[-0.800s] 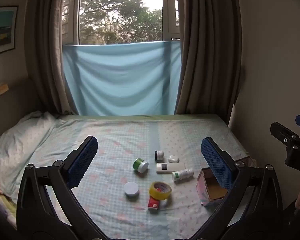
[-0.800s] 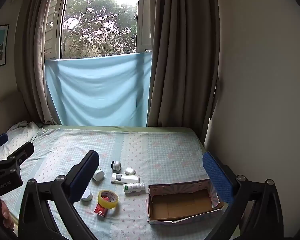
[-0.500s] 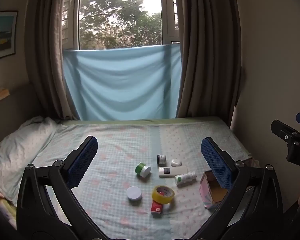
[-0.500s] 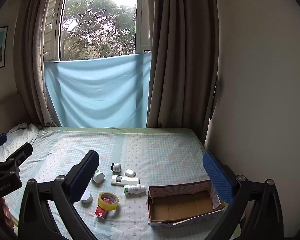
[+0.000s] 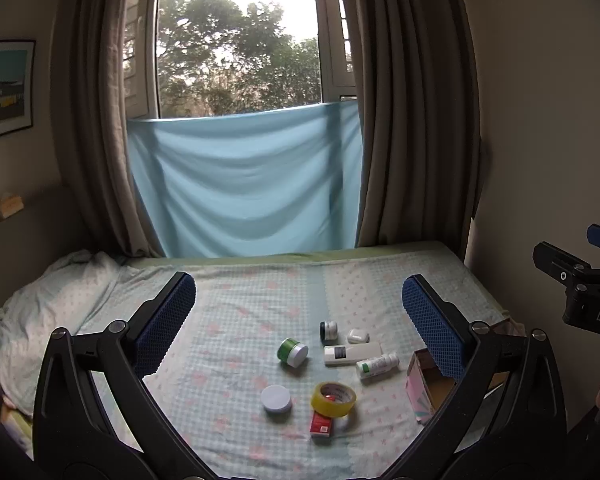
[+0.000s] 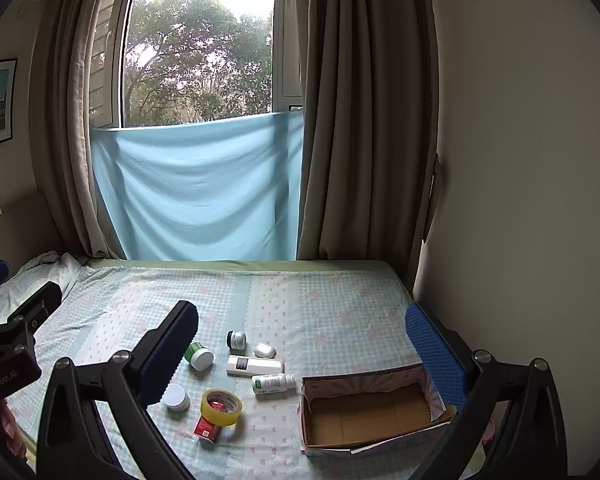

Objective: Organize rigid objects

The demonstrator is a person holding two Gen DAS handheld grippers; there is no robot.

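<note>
Small objects lie on the bed: a green jar [image 5: 293, 352], a dark jar [image 5: 328, 330], a white earbud case [image 5: 358, 335], a white remote [image 5: 352, 353], a white bottle [image 5: 377, 365], a white round lid [image 5: 276, 398], a yellow tape roll [image 5: 333, 398] leaning on a red box [image 5: 321, 425]. An open cardboard box [image 6: 370, 410] stands to their right. My left gripper [image 5: 298, 320] is open and empty, well above and short of them. My right gripper [image 6: 302, 340] is open and empty, held above the bed.
The bed [image 6: 320, 304] has a checked sheet, with a rumpled pillow [image 5: 40, 304] at the left. A wall [image 6: 520, 200] runs along the right edge. Curtains [image 6: 364, 120] and a blue cloth [image 6: 200, 188] hang at the far end.
Both grippers have tilted up a little, so the objects sit lower in the views. Nothing on the bed has moved.
</note>
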